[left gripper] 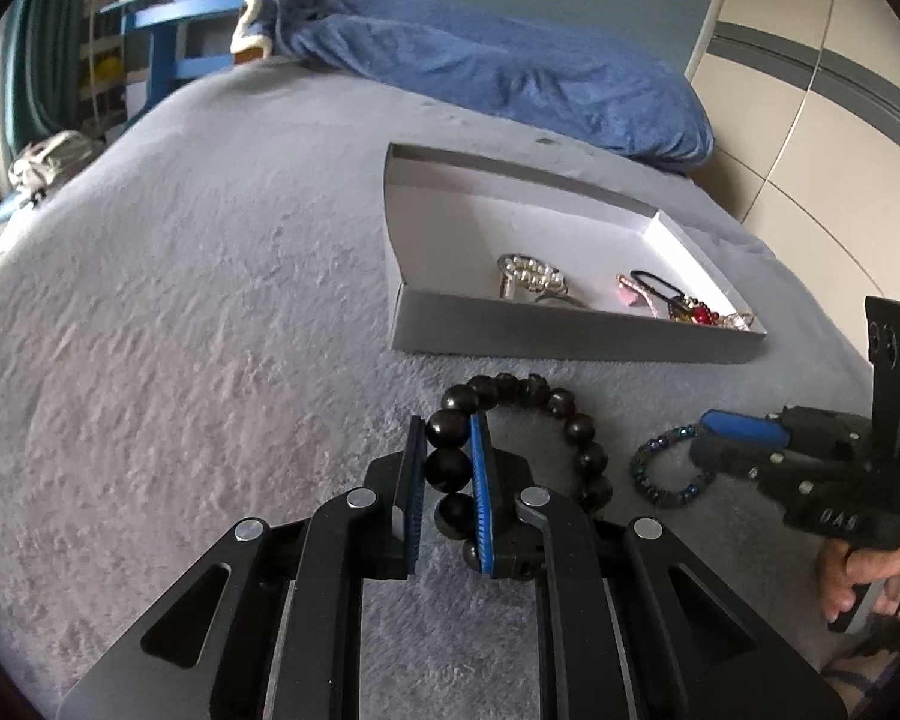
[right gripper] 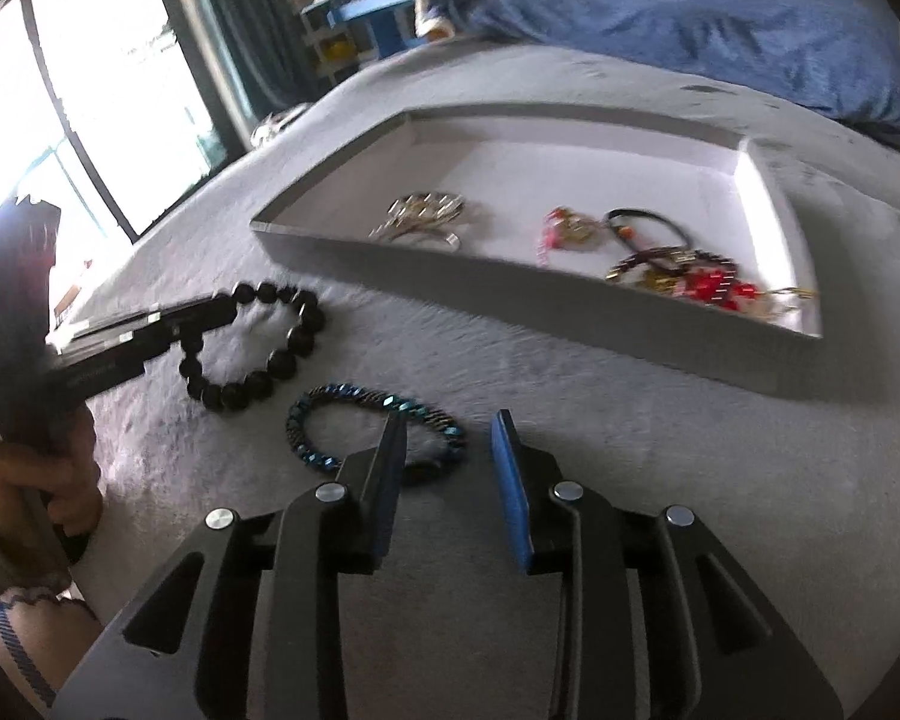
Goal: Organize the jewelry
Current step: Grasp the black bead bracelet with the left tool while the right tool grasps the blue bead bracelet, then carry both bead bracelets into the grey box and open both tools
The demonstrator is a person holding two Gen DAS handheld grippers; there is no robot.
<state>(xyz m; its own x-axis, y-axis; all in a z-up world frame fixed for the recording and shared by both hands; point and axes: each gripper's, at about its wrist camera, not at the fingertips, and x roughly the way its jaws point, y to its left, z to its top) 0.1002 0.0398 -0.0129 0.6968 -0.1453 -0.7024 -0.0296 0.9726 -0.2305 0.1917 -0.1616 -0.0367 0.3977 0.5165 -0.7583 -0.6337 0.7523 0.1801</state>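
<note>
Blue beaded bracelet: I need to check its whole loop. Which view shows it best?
The right wrist view: the blue beaded bracelet lies close on the blanket, though the right gripper hides part. The left wrist view shows it smaller, partly behind that gripper.

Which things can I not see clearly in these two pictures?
- Black bead bracelet: in the left wrist view, the left gripper shut on it hides some beads.
- Blue bracelet: in the right wrist view, a finger of the open right gripper covers part of it.
- Jewelry in the tray: the right wrist view is blurred, and the pile is tangled, so single pieces are unclear.
- Shelf: too far and small for details.
</note>
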